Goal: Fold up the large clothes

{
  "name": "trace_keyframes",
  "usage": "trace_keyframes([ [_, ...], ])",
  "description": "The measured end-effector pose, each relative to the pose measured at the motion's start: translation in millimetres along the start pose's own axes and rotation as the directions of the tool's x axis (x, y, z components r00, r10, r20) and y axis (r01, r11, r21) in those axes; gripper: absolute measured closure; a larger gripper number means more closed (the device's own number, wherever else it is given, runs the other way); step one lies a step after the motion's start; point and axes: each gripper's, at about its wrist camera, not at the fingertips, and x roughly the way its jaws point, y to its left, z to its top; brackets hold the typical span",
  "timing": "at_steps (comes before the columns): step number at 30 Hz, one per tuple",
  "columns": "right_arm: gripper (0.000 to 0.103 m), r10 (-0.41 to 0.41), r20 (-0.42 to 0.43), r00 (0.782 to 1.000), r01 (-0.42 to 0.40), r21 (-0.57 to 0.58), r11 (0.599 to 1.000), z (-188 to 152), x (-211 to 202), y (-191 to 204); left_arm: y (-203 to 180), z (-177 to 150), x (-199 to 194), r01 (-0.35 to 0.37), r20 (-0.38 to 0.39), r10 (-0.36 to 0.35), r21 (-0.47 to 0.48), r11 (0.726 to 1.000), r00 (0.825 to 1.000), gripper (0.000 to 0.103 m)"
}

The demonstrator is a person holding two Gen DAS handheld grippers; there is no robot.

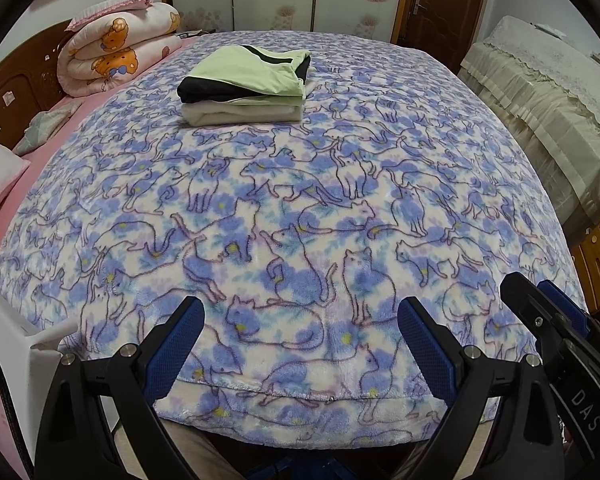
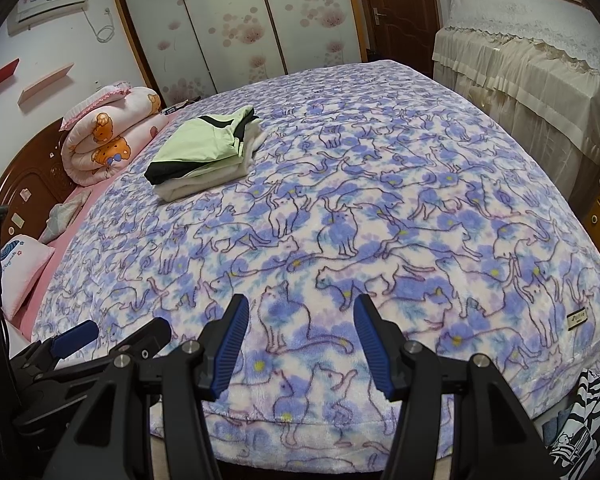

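- The left black two-finger gripper with blue ribbed pads [image 1: 300,340] is spread wide and holds nothing, hovering over the near edge of the bed.
- The right black two-finger gripper with blue pads [image 2: 300,340] is also parted and empty, just beside the left one.
- Below them lies the fleecy purple-and-white cat-print blanket [image 1: 300,216].
- The folded stack of pale green, black and cream clothes [image 1: 246,86] sits well apart, on the far side of the blanket near the rolled pink bear-print quilt [image 1: 116,46].
- Judging by its look, the stack is soft, light and limp; pinching a hemmed corner or edge should hold best.
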Motion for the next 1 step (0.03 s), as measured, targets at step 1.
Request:
trace_keyframes([
  [1, 0.048, 0.000, 0.000, 1.000, 0.000, 0.000, 1.000, 0.0, 0.0, 0.1, -0.3, 0.8, -0.1, 0.001, 0.001, -0.001, 0.000, 1.000, 1.000, 0.007],
])
